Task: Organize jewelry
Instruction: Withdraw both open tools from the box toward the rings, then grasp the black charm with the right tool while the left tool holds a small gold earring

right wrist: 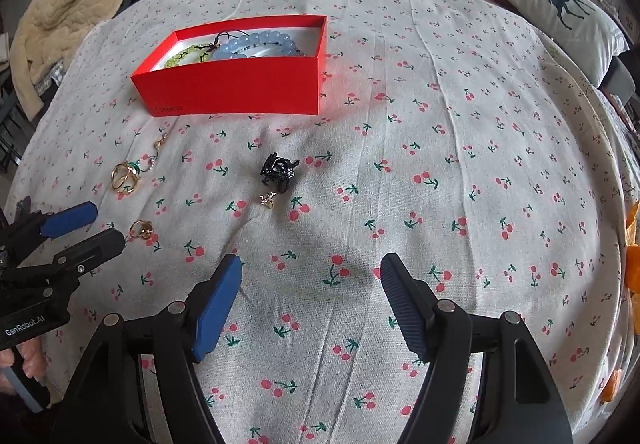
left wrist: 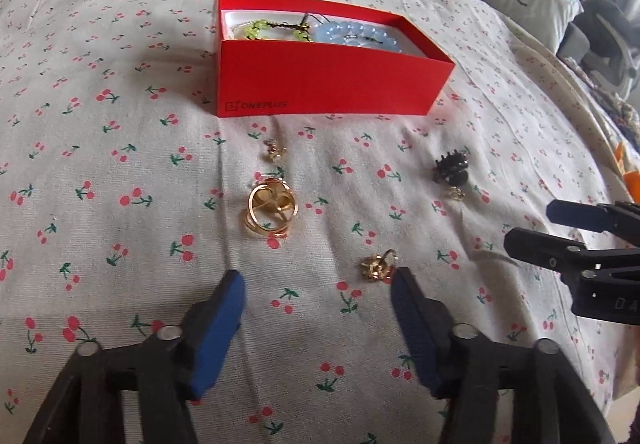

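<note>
On the bed (right wrist: pixel 440 124), near the red box (right wrist: pixel 240 88), gold rings (left wrist: pixel 272 210) are seen. Both jaws are held apart: left hand-held gripper (left wrist: pixel 318 284), right hand-held gripper (right wrist: pixel 312 272).

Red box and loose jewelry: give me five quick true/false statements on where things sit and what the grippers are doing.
1. The red box is open, with a pale blue bead bracelet inside. True.
2. The black hair claw lies inside the box. False: it lies on the cherry-print bedspread, in front of the box.
3. The right gripper holds a gold ring. False: its jaws stand apart with only cloth between them.
4. The small gold earring lies close by the tip of one left gripper finger, not clamped. True.
5. The large gold ring piece is hidden under the box. False: it lies in the open in front of it.
</note>
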`<move>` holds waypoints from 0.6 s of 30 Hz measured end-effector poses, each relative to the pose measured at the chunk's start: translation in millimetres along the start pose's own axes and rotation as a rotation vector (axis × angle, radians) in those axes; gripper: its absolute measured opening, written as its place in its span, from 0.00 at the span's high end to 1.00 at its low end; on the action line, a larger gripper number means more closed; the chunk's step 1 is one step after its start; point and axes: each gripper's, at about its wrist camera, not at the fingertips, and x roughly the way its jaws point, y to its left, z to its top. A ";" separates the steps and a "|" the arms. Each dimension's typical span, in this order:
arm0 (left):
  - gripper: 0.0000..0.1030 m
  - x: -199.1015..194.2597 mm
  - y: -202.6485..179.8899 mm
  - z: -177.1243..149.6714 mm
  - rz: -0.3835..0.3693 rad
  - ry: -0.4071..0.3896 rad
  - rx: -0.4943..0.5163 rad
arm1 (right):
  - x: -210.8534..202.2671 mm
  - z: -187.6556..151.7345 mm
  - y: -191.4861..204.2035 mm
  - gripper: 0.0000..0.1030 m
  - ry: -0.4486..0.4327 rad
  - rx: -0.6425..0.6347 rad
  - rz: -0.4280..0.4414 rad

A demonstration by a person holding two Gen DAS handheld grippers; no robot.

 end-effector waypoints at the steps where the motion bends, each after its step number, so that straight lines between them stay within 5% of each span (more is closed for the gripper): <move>1: 0.62 1.8 -1.6 -0.3 -0.030 0.011 0.001 | 0.7 0.0 -0.7 0.28 0.001 0.002 0.003; 5: 0.69 10.4 -14.8 -2.0 -0.081 0.041 0.032 | 3.9 -0.7 -2.7 0.28 0.007 0.009 0.015; 14: 0.90 30.4 -28.4 5.5 -0.008 0.057 0.075 | 10.0 0.0 -7.0 0.28 0.013 0.032 0.036; 18: 0.90 26.8 -29.1 3.7 0.014 0.045 0.075 | 14.2 1.2 -7.6 0.28 0.013 0.047 0.042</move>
